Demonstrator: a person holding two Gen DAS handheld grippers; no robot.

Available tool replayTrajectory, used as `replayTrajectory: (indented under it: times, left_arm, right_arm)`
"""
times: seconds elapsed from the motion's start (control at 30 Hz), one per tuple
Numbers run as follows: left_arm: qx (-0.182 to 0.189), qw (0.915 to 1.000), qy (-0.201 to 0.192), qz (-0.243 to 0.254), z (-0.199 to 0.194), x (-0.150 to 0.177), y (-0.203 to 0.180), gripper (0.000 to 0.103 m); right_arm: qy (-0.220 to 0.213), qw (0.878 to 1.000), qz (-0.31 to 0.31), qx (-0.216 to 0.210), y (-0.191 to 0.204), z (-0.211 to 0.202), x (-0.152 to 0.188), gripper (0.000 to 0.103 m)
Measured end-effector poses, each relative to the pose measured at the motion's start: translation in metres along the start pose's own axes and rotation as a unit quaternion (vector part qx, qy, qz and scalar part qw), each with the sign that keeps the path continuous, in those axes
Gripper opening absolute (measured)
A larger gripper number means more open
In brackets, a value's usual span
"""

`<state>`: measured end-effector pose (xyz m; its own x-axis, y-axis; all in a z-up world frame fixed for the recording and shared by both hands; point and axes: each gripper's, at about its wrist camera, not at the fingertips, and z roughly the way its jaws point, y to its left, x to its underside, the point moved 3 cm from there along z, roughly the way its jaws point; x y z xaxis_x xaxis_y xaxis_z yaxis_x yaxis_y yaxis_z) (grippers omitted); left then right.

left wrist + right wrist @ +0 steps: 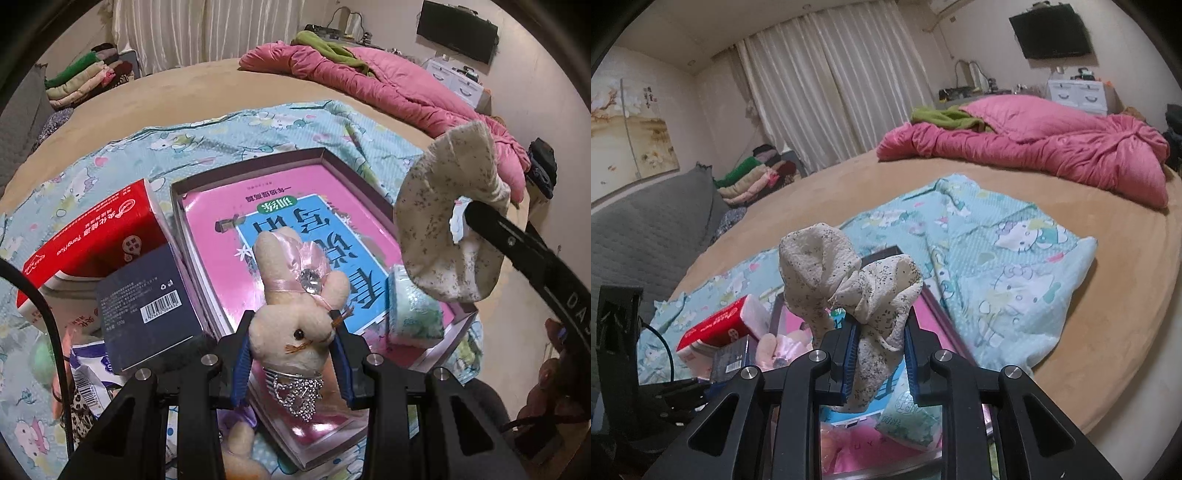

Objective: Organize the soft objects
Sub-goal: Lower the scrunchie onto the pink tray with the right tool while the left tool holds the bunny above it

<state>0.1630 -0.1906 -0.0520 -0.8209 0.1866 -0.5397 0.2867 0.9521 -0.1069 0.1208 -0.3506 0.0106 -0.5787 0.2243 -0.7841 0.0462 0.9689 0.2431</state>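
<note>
Bed (1108, 369) with a tan cover is carrying a cartoon-print blanket (1015, 266), and on that blanket an open box (177, 199) holding a pink book (221, 251) is sitting beside a red carton (92, 229) and a dark blue carton (147, 314). Left tongs (291, 354) are clenching a plush rabbit (295, 325) at the head, above the book, body dangling under the pads. Right tongs (879, 354) are pinching a speckled cloth (849, 280) by a bunched fold, hanging over the box's right side near a tissue pack (413, 306). Risks as I'm judging them: the rabbit's beaded skirt is looking likely to snag on a pad at release, dragging the toy back out. Grip on the cloth is looking thin, so it could be slipping early and draping over the box wall. Both tongs are crowding 1 box; fingers could be clashing, or knocking the dark blue carton leaning at the left rim.
</note>
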Motion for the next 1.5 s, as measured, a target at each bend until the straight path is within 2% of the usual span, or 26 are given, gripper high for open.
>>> replayTrajectory:
  times: [0.47,0.63,0.87,1.1,1.23,1.33,1.43,1.5]
  left_arm:
    - [-0.002,0.9999,0.013,0.002,0.013,0.004,0.001,0.038]
    - [-0.003,0.9999,0.015,0.001,0.015,0.005,0.004,0.038]
    - [-0.004,0.9998,0.017,0.002,0.016,0.005,0.005,0.039]
    - [-0.005,0.9998,0.021,0.002,0.019,0.006,0.005,0.039]
    - [-0.004,0.9997,0.025,0.002,0.022,0.007,0.005,0.039]
    - [-0.004,0.9996,0.029,0.002,0.025,0.008,0.005,0.039]
    - [-0.002,0.9995,0.032,0.002,0.028,0.009,0.005,0.039]
    - [-0.002,0.9994,0.034,0.0,0.029,0.009,0.005,0.039]
  right_arm:
    - [0.045,0.999,0.003,-0.005,0.009,0.027,0.013,0.023]
    - [0.062,0.998,-0.015,0.007,0.014,0.037,0.019,0.024]
    - [0.109,0.993,-0.046,0.027,0.016,0.059,0.034,0.025]
    - [0.123,0.988,-0.071,0.059,0.012,0.068,0.044,0.026]
    - [0.122,0.987,-0.069,0.076,0.007,0.068,0.044,0.035]
    - [0.116,0.988,-0.063,0.086,0.001,0.066,0.042,0.037]
    - [0.114,0.988,-0.053,0.091,-0.004,0.064,0.041,0.047]
    - [0.111,0.989,-0.044,0.091,-0.007,0.062,0.04,0.048]
